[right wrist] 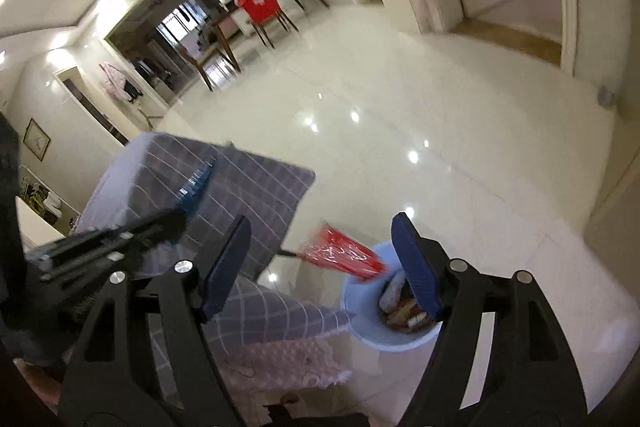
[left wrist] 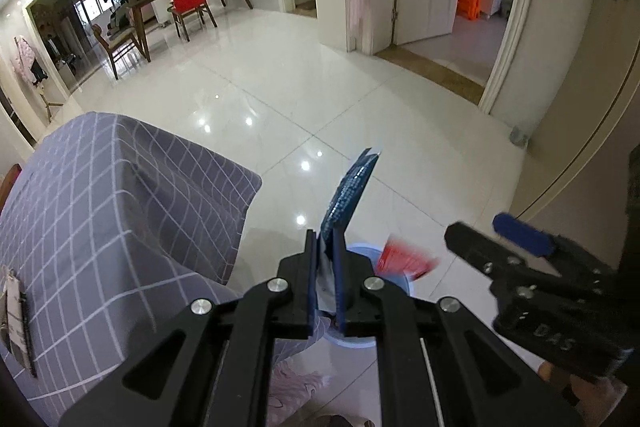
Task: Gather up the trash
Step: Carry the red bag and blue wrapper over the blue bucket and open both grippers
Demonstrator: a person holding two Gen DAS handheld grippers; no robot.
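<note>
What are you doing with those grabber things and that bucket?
A person is picking up trash with two handheld grippers. The left gripper is clamped on a blue wrapper above the pale blue bucket, which already holds some rubbish. The right gripper is open and empty. A red wrapper is at the bucket's rim, blurred.

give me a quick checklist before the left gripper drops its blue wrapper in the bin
1. Left gripper shut on the blue wrapper: ok.
2. Light blue bin upright with its mouth open: ok.
3. Wrapper directly over the bin mouth: cannot tell, the left gripper hides most of it.
4. Red wrapper fully inside the bin: not ok, it is blurred at the rim.
5. Right gripper open and empty: ok.
6. Room left in the bin: ok, trash sits low inside.
</note>
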